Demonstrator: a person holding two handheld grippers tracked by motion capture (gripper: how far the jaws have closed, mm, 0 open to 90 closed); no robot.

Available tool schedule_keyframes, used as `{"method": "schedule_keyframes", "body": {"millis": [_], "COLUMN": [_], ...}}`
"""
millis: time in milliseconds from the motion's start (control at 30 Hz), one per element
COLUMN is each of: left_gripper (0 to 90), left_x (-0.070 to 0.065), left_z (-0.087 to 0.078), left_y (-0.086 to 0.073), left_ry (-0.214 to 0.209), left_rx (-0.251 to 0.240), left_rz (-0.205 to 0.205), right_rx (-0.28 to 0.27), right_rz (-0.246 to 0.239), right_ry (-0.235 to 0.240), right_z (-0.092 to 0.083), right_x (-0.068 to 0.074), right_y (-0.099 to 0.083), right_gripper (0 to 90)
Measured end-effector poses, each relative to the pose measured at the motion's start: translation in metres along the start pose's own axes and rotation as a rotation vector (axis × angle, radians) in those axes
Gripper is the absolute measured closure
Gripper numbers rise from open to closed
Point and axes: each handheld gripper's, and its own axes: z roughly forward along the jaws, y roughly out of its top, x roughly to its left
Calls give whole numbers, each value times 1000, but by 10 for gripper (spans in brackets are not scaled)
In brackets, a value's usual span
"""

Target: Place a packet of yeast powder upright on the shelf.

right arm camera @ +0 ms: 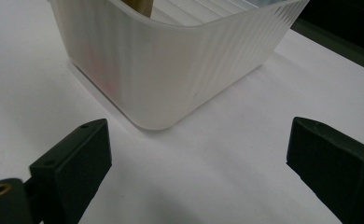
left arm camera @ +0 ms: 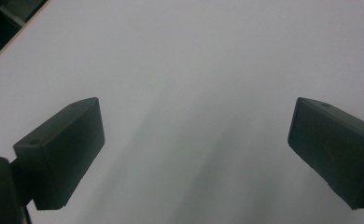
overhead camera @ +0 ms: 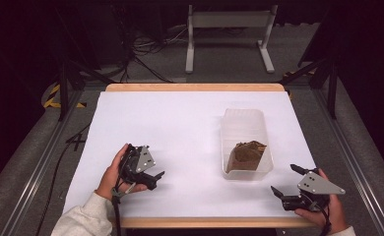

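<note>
A translucent plastic container (overhead camera: 243, 116) stands right of the table's middle, its ribbed wall (right arm camera: 171, 70) close in the right gripper view. A crumpled brown item (overhead camera: 246, 155) lies in its near end, and a brown edge (right arm camera: 140, 5) of it peeks over the rim. My right gripper (overhead camera: 284, 179) is open near the front right corner, aimed at the container's near corner, a short way from it. Its jaws (right arm camera: 199, 158) are wide apart with nothing between them. My left gripper (overhead camera: 156, 180) is open low over bare white tabletop at the front left, its jaws (left arm camera: 194, 140) empty.
The white tabletop (overhead camera: 180, 128) has a wooden front edge (overhead camera: 205, 222). Metal rails (overhead camera: 37, 167) run along both sides of the table. Beyond the far edge stand a grey frame (overhead camera: 229, 29) and floor cables (overhead camera: 145, 54).
</note>
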Motion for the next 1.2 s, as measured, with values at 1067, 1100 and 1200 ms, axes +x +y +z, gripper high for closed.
{"method": "schedule_keyframes", "body": {"millis": [1067,1100,1200], "left_gripper": [51,50,50], "left_x": [12,14,16], "left_z": [-61,-64,-67], "left_y": [-107,-112,-117], "left_ry": [157,155,164], "left_rx": [-71,-91,-108], "left_rz": [-258,-295,-325], "right_rx": [7,10,7], "right_rz": [-9,-10,-11], "right_ry": [2,3,0], "right_z": [3,3,3], "right_x": [2,2,2], "right_y": [1,1,1], "right_gripper": [72,73,72]}}
